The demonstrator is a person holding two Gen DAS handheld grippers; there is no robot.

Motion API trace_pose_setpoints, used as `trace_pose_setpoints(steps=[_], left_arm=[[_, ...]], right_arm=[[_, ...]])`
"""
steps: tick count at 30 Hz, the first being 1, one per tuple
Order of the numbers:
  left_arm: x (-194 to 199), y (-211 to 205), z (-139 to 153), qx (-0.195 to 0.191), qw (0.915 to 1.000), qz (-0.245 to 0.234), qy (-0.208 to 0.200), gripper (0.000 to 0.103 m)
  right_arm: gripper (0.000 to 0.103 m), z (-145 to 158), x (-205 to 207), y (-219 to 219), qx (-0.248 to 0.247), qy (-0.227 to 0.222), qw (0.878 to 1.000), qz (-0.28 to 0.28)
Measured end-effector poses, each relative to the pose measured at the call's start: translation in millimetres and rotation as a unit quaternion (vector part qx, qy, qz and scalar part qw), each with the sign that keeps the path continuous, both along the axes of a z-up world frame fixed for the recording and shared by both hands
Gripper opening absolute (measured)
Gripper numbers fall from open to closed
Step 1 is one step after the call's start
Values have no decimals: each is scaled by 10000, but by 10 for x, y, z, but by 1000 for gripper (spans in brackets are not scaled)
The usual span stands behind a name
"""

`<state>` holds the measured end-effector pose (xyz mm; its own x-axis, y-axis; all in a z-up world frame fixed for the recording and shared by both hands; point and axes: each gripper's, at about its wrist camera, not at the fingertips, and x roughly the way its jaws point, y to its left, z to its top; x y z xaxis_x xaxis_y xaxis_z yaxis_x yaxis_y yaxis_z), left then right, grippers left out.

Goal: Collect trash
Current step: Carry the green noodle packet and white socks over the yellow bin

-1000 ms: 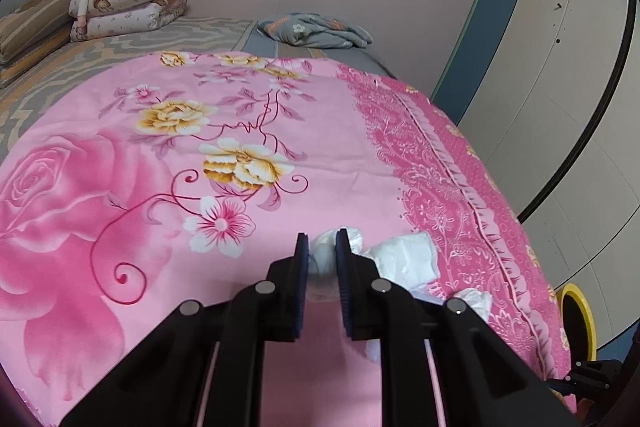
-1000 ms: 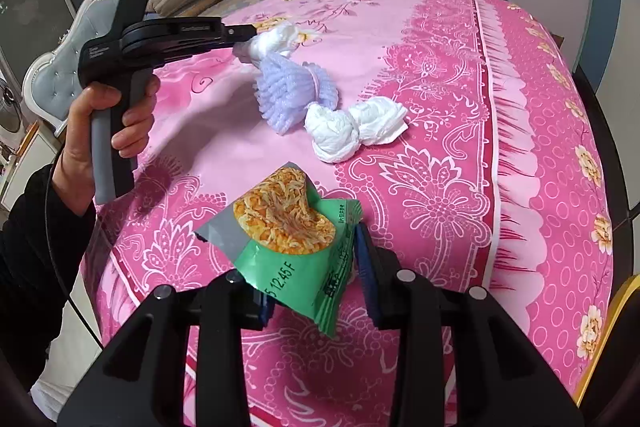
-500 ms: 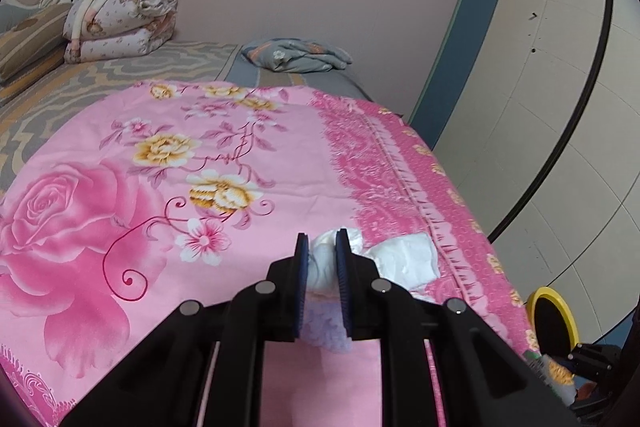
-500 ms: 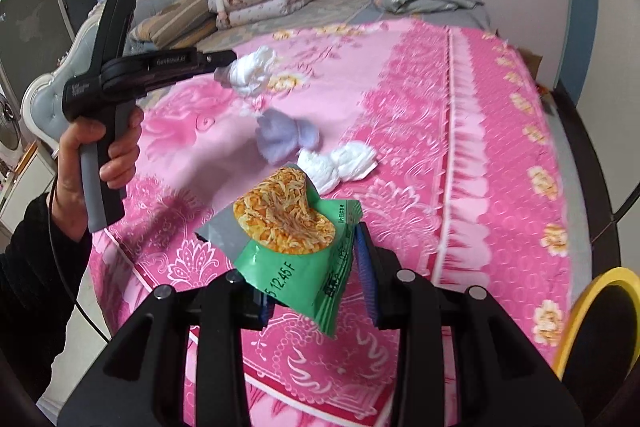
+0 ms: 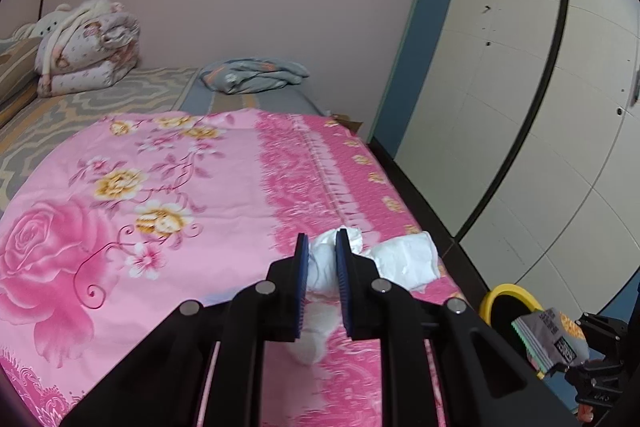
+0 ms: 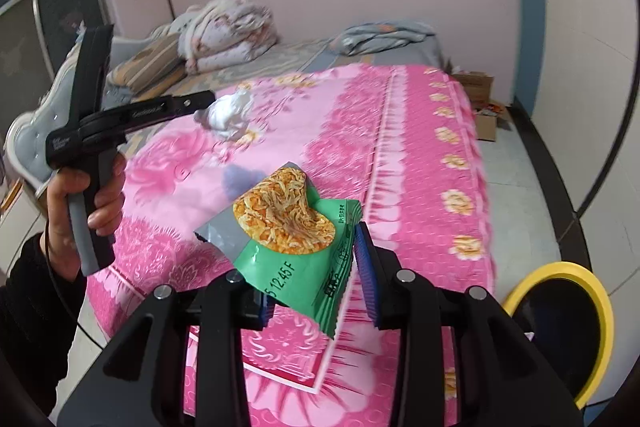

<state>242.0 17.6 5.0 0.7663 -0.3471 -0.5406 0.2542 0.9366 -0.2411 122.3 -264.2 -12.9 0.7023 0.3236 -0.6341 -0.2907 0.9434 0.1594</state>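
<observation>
My left gripper (image 5: 320,259) is shut on a crumpled white tissue (image 5: 322,263) and holds it high above the pink floral bedspread (image 5: 168,195). In the right wrist view the same tissue (image 6: 228,113) hangs from the left gripper's tip. My right gripper (image 6: 316,267) is shut on a green and grey snack wrapper (image 6: 288,223) with a noodle picture, held above the bed's corner. Another crumpled white tissue (image 5: 404,261) lies on the bed near its right edge. A yellow-rimmed black bin (image 6: 560,311) stands on the floor to the right; it also shows in the left wrist view (image 5: 506,311).
Folded quilts (image 5: 88,47) and a blue-grey blanket (image 5: 252,75) lie at the far end of the bed. A white wardrobe (image 5: 520,87) runs along the right. Cardboard boxes (image 6: 480,99) sit on the floor past the bed's corner.
Both grippers have risen and pulled back from the bed. The left one lifted its tissue higher; the purple piece that hung below it is gone from it. The bin has come into view.
</observation>
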Motion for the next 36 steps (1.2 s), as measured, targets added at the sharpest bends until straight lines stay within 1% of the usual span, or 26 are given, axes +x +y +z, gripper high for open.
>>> trace_pose_setpoints(steps=[6,15,21,26,31,36], left_arm=[[-107,-410,242,-1,9994,-269,-201,13],[-239,-1014,522,-4,9965,-713,-433,13],[-308,-1401,698,-45,9935,-999,-553,13],[-330,-1728,805,-123,9906,-1241,-567,13],[-314,-2068,827,-171,9869,-1515,-536,13],[-342,-2463,714,-119,9819,-1832,-470,13]], right_arm=[[33,218,-175,-382,12,-280,9989,-388],[33,473,-360,-959,132,-521,9938,-973],[33,645,-479,-1417,206,-666,9871,-1440],[33,762,-575,-1872,279,-762,9784,-1900],[33,774,-691,-2274,341,-747,9688,-2338],[33,619,-745,-2550,281,-616,9620,-2645]])
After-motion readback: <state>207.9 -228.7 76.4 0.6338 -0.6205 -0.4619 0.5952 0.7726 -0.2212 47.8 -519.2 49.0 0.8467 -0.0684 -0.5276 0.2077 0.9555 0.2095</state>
